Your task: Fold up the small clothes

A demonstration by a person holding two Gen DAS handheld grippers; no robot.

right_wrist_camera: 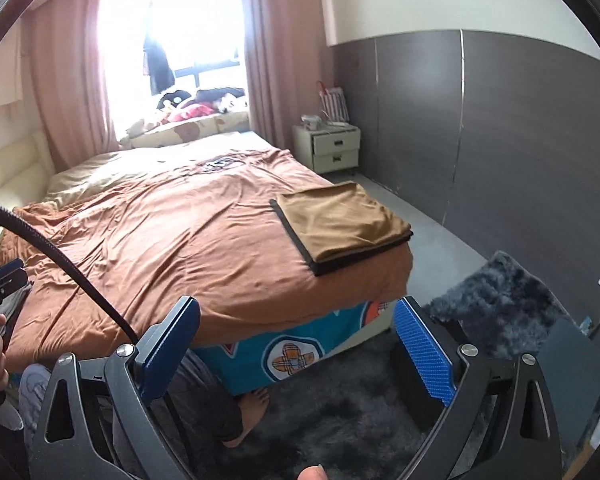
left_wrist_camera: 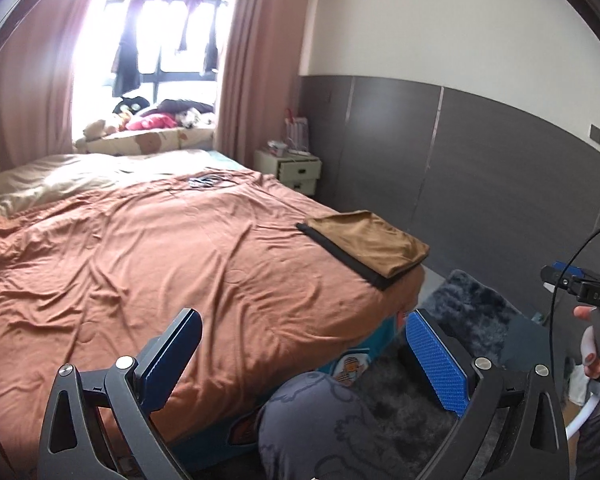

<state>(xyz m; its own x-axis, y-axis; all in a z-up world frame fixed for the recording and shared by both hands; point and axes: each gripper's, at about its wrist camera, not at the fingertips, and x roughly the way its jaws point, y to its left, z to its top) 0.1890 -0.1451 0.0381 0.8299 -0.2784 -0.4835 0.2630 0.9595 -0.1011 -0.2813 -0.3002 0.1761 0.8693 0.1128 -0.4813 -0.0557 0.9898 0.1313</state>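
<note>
Both the left gripper [left_wrist_camera: 300, 354] and right gripper [right_wrist_camera: 296, 340] gape wide and empty, so a careless grab could rumple the folded brown garment [right_wrist_camera: 340, 220] at one o'clock.

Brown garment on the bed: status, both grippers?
Left gripper open, empty. Right gripper open, empty. Brown garment lies folded at the bed's near right corner, untouched. Nothing between fingers and garment.
</note>
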